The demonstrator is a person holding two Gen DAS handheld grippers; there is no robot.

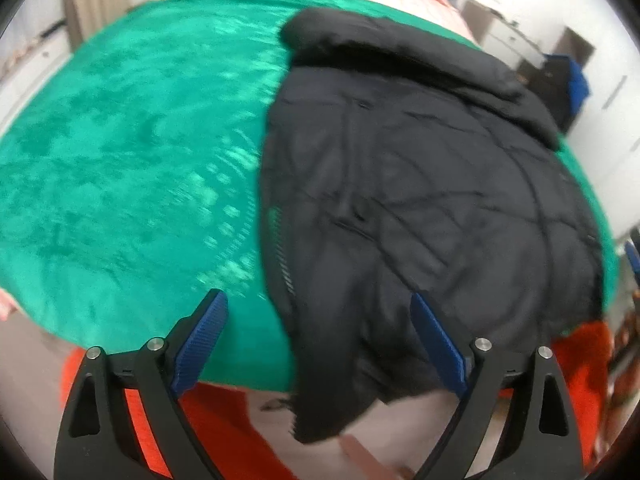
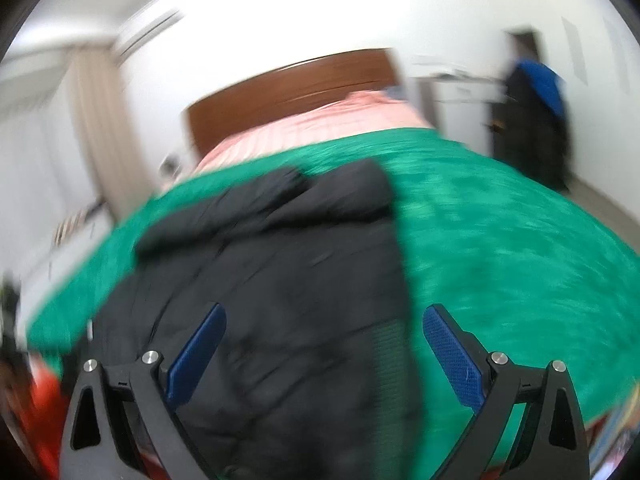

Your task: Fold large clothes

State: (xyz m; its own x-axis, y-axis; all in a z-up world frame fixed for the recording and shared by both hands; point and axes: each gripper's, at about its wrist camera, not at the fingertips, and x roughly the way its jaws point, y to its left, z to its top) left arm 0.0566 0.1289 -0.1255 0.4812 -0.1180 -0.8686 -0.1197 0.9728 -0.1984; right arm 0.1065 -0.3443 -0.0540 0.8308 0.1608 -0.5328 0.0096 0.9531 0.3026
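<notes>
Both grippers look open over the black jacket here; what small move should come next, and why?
Probably lower the left gripper onto the jacket's near hem, which hangs off the green blanket, and close on it. Both the left and the right gripper are open and hold nothing, so folding needs a grip first.

Both wrist views look forward and down, close above the black jacket (image 1: 420,184) on the green blanket (image 1: 120,160).

Left gripper (image 1: 318,300), right gripper (image 2: 324,314) agape.
</notes>
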